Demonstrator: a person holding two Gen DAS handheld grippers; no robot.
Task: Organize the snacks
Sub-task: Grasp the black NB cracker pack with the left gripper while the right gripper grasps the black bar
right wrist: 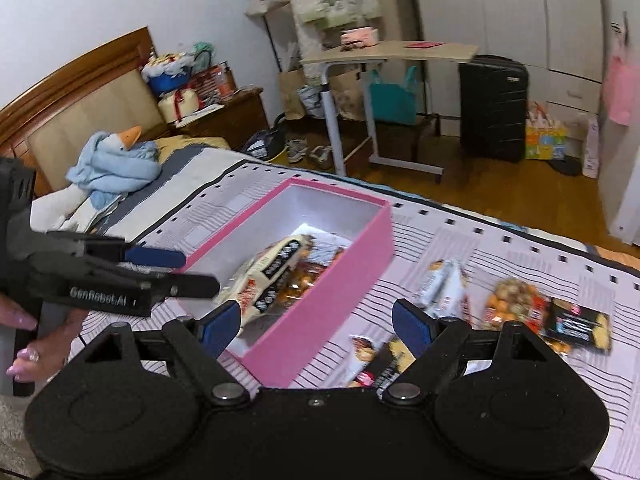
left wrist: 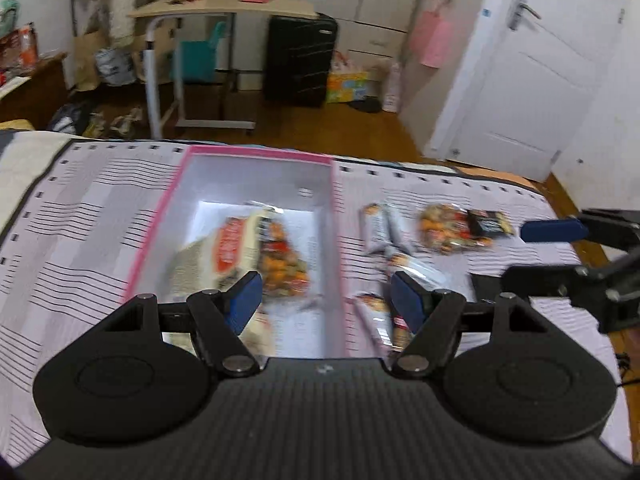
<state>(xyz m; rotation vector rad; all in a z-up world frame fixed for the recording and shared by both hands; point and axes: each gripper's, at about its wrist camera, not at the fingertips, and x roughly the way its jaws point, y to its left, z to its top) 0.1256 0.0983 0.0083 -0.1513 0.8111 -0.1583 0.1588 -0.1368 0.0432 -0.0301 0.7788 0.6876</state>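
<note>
- My left gripper, with its blue-padded black fingers, hangs over the near end of the pink cardboard box with a white inside; its jaws stand apart and nothing is between them.
- My right gripper hovers over the near corner of that same box, jaws wide and bare of any load.
- From the right wrist view I see the left gripper from the side at the box's left wall, with a hand on its handle.
- From the left wrist view the right gripper's blue pad shows at the right edge, above the bedspread.
- The box sits open on a pale lilac bedspread with thin dark stripes.
- Inside the box lie a cream-and-red snack packet and, touching it, a clear bag of orange and brown mixed snacks.
- Outside the box, to its right, a clutch of small silver-white wrapped bars lies on the cover.
- Just beside them sits a clear bag of mixed nuts with a black label.
- Nearer to me, more wrapped bars lie just beside the box's right wall; blur hides their print.
- Beyond the bed I see a black hard-shell suitcase and a light wooden rolling table on white legs.
- A blue-wrapped plush goose with an orange bill rests near the headboard.
</note>
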